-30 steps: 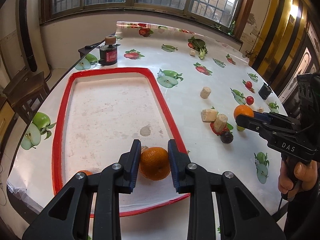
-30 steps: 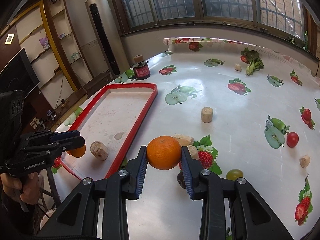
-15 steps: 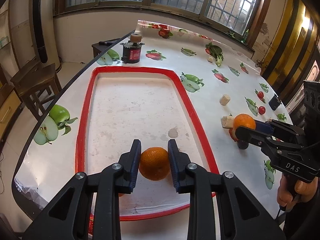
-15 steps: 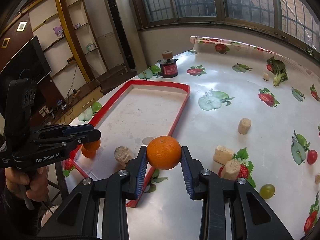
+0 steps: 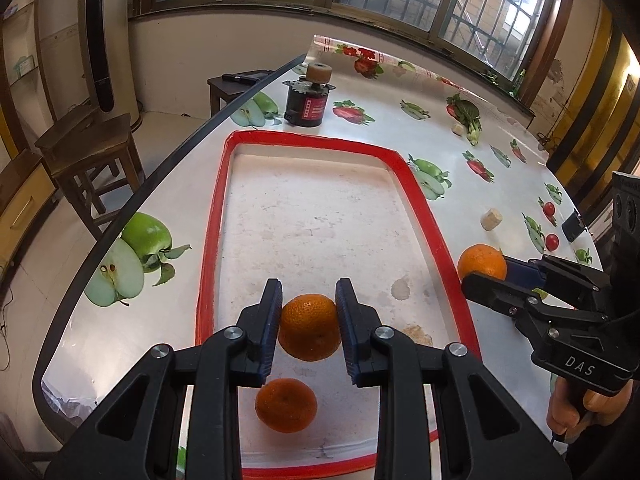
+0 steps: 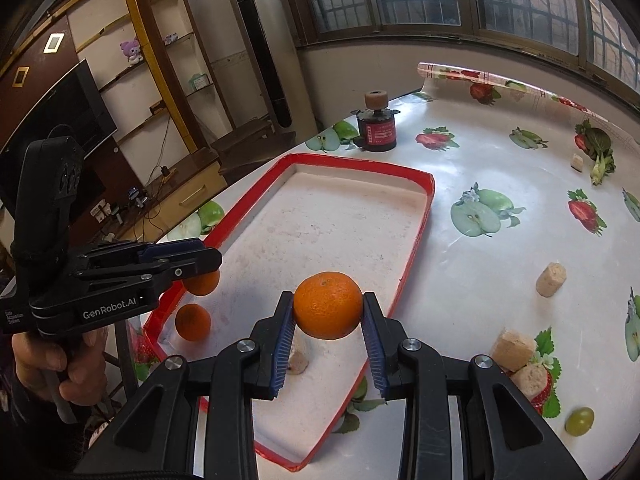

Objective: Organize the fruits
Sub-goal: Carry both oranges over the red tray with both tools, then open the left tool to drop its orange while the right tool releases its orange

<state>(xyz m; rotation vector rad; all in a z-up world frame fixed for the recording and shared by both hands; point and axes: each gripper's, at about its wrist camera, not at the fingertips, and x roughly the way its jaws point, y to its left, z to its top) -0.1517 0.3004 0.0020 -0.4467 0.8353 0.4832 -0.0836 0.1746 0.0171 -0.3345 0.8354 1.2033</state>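
Left claw [image 5: 307,330] and right claw [image 6: 328,342] each clamp orange

3 oranges, 1 red-rimmed tray, 2 grippers, several loose pieces on the table.

Oranges: 1 in the left gripper [image 5: 308,330] jaws, the left-held orange [image 5: 309,332]; 1 in the right gripper [image 6: 328,336] jaws, the right-held orange [image 6: 328,306]; 1 loose orange [image 5: 286,405] lying in the tray [image 5: 424,204]. Tan cork-like chunks: 5 visible, 1 inside the tray [image 6: 298,360], 3 on the cloth [image 6: 551,279] [image 6: 513,348] [image 6: 530,380] and 1 far one [image 6: 576,162], though that far one is too small to name surely. 1 green grape [image 6: 579,421], 1 leafy vegetable [image 6: 599,152], 1 dark canister [image 6: 378,128], 1 wooden stool [image 5: 90,140].
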